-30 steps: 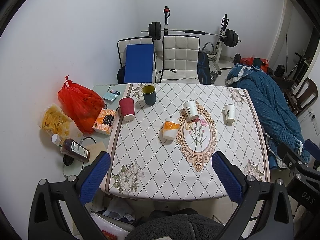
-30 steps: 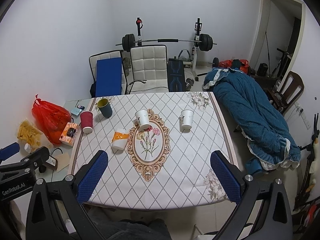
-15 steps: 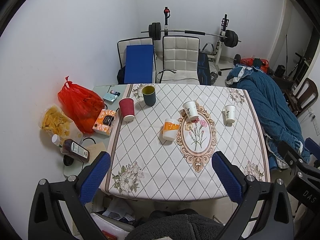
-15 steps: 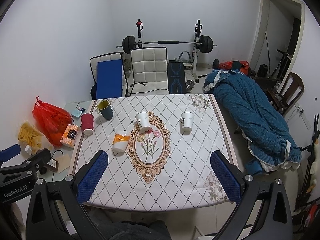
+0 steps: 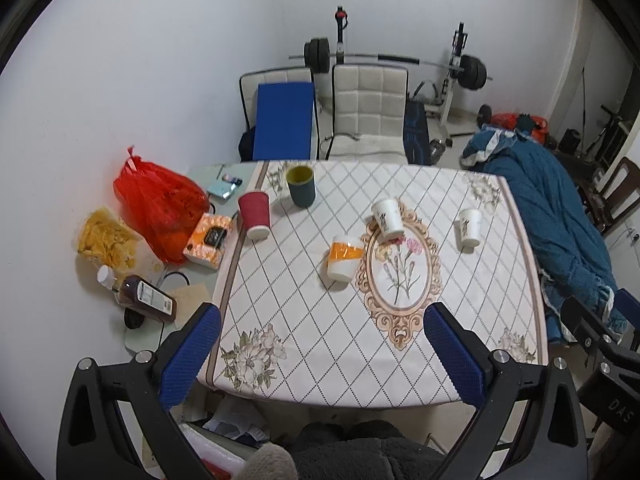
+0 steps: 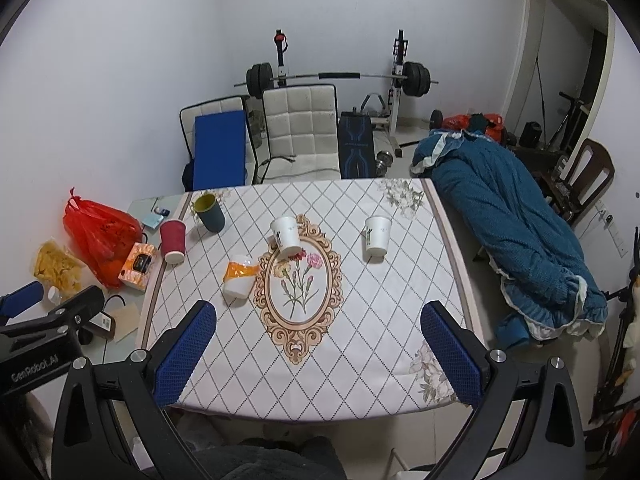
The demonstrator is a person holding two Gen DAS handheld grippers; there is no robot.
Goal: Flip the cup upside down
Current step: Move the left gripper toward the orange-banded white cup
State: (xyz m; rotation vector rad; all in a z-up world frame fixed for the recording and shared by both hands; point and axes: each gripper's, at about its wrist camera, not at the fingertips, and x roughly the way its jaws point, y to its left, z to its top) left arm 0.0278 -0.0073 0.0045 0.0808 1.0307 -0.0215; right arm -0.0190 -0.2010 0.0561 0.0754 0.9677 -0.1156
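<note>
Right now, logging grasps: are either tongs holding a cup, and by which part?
Nothing is held. Left tongs and right tongs are open, short of the cups.

The walls [image 6: 120, 60] are plain white. A table [image 6: 360, 360] stands in the middle, with a white cloth that has a diamond pattern and flowers. Past the table's far edge are two white padded chairs [image 6: 300, 124]. One chair has a blue board [image 6: 219, 152] leaning on it. Behind the chairs is a barbell rack [image 6: 340, 76] (big black weights on each end). Along the table's right edge lies a blue blanket [image 6: 512, 232]. A wooden chair [image 6: 592, 172] stands near an open doorway [image 6: 568, 60] on the right.
</note>
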